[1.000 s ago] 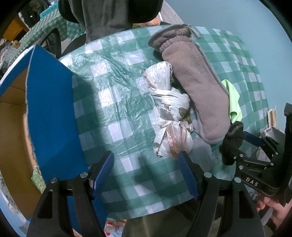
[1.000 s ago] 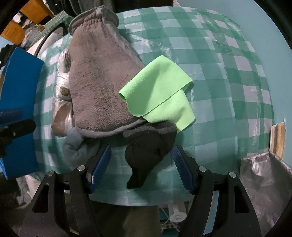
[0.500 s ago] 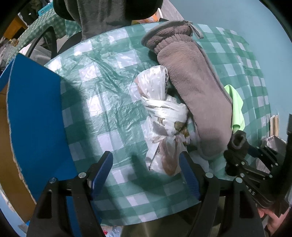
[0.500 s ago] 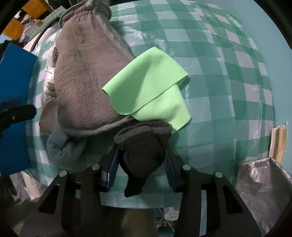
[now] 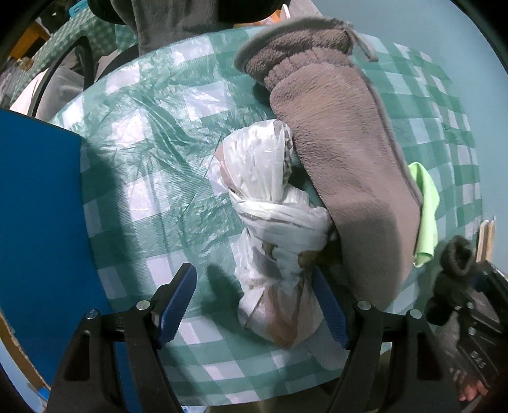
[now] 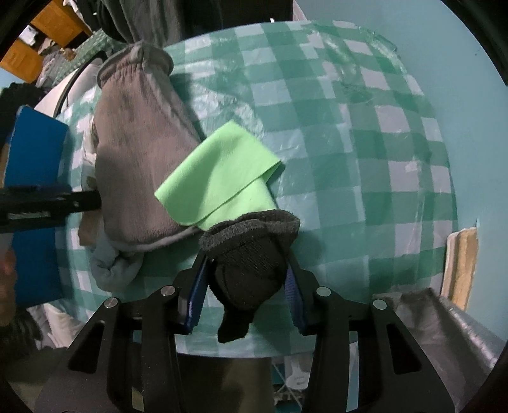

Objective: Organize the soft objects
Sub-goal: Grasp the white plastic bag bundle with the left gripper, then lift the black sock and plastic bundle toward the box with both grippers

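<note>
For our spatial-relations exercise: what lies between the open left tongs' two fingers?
In the left wrist view, the tied white plastic bag lies between the left tongs' fingers, nearer the right-side one; checked tablecloth shows beside it.

The only readable lettering is "DAS", on the right gripper point(image 5: 476, 355), seen from the left wrist.

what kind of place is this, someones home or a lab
Most likely a lived-in home room. A round table wears a green checked plastic cover, a chair stands at its far side, and wooden furniture with clutter sits behind.
</note>
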Motion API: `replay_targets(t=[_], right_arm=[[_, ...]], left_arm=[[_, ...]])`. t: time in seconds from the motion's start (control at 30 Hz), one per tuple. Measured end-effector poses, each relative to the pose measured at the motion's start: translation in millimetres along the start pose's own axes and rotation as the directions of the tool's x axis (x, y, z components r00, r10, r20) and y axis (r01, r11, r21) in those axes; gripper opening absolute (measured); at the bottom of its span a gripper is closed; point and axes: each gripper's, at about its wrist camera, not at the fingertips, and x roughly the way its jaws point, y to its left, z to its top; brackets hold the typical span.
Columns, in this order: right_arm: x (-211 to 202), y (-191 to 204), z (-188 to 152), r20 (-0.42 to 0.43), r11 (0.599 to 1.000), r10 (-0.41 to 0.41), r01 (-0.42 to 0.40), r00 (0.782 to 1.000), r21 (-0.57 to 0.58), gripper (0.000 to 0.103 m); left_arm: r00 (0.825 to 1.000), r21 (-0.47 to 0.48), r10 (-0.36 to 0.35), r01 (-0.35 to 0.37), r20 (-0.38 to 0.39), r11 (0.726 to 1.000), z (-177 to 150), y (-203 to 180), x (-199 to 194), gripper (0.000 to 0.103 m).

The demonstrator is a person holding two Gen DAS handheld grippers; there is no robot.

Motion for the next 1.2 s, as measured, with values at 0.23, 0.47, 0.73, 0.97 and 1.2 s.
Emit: replay_targets(t=[0.23, 0.47, 0.73, 0.97, 1.2], right_arm=[[-20, -1, 4, 0.023, 1.0, 0.016, -0.016, 1.0, -0.013, 0.044], [-26, 6, 11, 0.028, 0.999, 0.022, -0.021, 0.999, -0.037, 0.044], [-27, 25, 18, 0.051, 0.997, 0.031, -0.027, 0.998, -0.068, 0.044], [-36, 31, 21, 0.071, 0.995, 0.04, -0.033, 0.997, -0.091, 0.044], [-44, 41, 22, 0.088, 0.992, 0.042, -0.031, 0.995, -0.124, 0.044]], left_arm=[[1.0, -0.01, 0.012, -0.012, 0.001, 1.0, 7, -6, 10, 0.076], [0.999, 0.006, 0.008, -0.008, 0.031, 1.0, 0, -12, 16, 0.053], [0.996, 0.015, 0.048, -0.049, 0.074, 0.999, -16, -13, 11, 0.03], [0.994, -0.012, 0.045, -0.044, 0.096, 0.999, -28, -2, -10, 0.029], [0.991, -0.02, 0.043, -0.041, 0.125, 0.999, -41, 11, -26, 0.029]])
